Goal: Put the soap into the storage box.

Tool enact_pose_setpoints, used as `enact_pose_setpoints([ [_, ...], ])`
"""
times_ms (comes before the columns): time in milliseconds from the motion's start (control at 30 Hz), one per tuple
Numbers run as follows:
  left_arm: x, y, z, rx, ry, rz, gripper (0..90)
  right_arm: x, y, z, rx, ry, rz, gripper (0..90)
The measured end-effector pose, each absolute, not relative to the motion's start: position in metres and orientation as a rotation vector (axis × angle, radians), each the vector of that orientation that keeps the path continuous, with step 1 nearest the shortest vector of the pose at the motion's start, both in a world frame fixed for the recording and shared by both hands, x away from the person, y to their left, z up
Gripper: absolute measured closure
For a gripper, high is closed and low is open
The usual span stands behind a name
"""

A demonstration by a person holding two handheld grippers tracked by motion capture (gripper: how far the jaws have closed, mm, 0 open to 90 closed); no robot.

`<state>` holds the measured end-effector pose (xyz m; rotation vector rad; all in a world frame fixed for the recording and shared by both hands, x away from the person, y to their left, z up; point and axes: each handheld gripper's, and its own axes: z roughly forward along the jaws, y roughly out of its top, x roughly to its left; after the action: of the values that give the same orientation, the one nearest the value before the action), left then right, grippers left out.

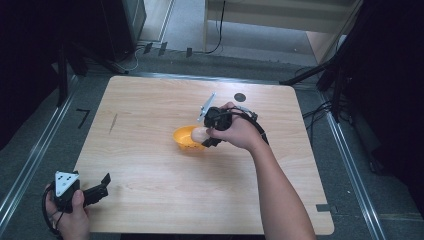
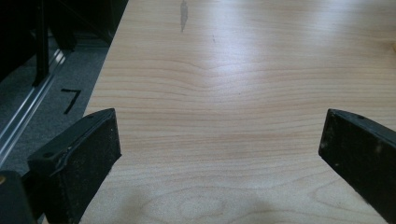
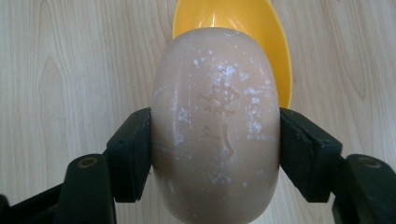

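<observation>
Two grippers in play, one working. Nearest, at the front-left corner of the wooden table, the left gripper rests idle in the person's left hand, grey three-cornered plate up, jaws pointing across the table toward the middle. Left gripper view: jaws stand wide apart over bare wood, nothing between them.

Mid-table, the right gripper is clamped on a pale pink bar of soap, one pad on each long flank. Soap is oval, stamped on its face, dusted with white flecks. It hangs at the near edge of a yellow bowl, which sits on the table about centre; high view puts the soap over the bowl's right half, whether clear of the rim or touching it I cannot tell.

Step in hand, as I judge it: setting the soap into the bowl, or lifting it out; which, cannot be told.
- Hold looks square across the widest part; soap is slick and rounded, so keep the squeeze even, no twisting.
- If placing: carry further over the bowl's hollow, lower until the soap bears, then let the jaws part.
- Bowl is light; a knock on the rim may slide or tip it.

Pose: right forearm runs in from the bottom edge, angled up-left; right hand wraps the grip, wrist bent inward, jaws aimed left and down at the bowl.

Farther off: small black disc near the far edge.
</observation>
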<state>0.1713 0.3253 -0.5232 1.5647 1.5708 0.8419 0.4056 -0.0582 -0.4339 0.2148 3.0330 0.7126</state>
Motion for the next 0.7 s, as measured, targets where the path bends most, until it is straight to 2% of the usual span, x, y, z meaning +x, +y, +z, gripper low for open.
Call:
enact_pose_setpoints([
  [700, 0.172, 0.327, -0.523, 1.542, 1.579, 0.823, 0.0, 0.424, -0.023, -0.442, 0.112, 3.071, 0.666, 33.4],
])
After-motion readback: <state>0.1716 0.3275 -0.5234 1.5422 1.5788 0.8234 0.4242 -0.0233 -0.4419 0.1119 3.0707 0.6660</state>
